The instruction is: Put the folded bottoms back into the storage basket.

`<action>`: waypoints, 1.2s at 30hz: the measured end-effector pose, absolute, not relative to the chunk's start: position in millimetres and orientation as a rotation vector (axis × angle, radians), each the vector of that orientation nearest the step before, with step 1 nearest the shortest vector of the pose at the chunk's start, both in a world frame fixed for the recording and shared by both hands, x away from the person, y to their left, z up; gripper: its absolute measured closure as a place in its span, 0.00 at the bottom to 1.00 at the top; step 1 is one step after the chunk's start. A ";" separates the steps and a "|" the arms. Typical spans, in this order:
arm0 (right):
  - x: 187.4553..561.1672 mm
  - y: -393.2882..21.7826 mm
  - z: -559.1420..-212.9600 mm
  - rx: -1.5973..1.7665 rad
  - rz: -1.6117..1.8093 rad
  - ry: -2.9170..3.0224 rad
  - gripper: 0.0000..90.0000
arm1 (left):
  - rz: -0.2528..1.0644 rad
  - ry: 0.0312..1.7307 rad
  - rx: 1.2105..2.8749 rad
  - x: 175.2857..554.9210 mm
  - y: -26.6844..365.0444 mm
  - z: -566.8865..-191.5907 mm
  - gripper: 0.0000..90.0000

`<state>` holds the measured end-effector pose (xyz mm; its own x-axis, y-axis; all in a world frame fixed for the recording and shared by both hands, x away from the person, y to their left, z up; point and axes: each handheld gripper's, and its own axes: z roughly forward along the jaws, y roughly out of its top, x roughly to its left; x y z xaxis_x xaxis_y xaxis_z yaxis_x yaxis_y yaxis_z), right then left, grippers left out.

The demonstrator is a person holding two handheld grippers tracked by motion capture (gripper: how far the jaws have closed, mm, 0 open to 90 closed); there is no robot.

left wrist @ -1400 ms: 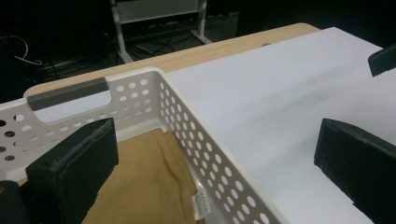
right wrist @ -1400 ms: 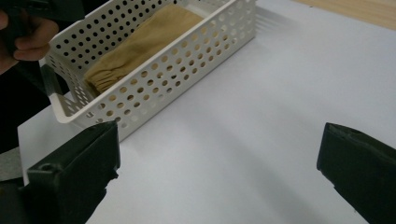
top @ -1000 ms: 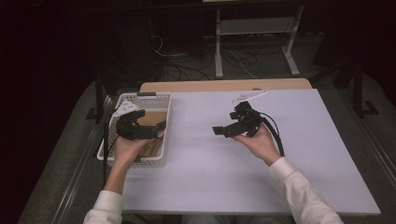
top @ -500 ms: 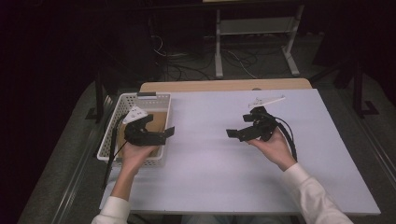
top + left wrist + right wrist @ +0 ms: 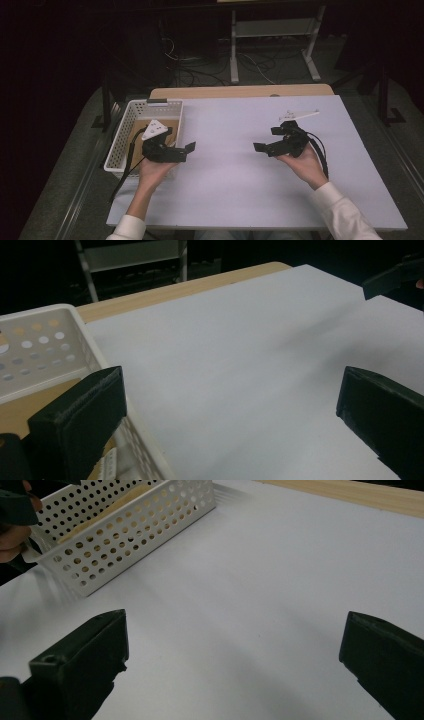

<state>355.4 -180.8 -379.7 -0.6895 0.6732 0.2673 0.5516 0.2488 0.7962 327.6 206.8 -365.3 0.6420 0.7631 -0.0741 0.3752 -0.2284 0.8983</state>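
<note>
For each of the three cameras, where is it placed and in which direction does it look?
High view: fixed above the person's side, looking forward and down on the white table; both forearms, the left gripper and the right gripper show.
Left gripper view: rides on the left gripper, looking across the table; its two jaws stand wide apart, beside the basket.
Right gripper view: rides on the right gripper, looking toward the basket; its jaws stand wide apart.
Shared: all three views show the perforated white basket.
</note>
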 end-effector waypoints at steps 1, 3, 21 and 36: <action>354.5 -182.5 -380.5 1.175 1.427 2.377 0.00 | 0.474 0.906 1.839 326.8 206.0 -365.5 0.01; 352.8 -185.6 -382.3 1.180 1.430 2.372 0.00 | 0.472 0.899 1.832 324.8 204.6 -365.9 0.01; 329.9 -215.4 -401.0 1.189 1.453 2.332 0.00 | 0.468 0.853 1.864 301.3 183.4 -379.2 0.01; 306.9 -229.6 -417.0 1.170 1.436 2.332 0.00 | 0.466 0.797 1.939 286.8 166.2 -394.4 0.01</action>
<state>306.9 -229.6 -417.0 -0.6800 0.6895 0.2493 0.5331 0.2315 0.8138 286.8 166.2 -394.4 0.7146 0.6995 -0.0079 0.3356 -0.3330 0.8812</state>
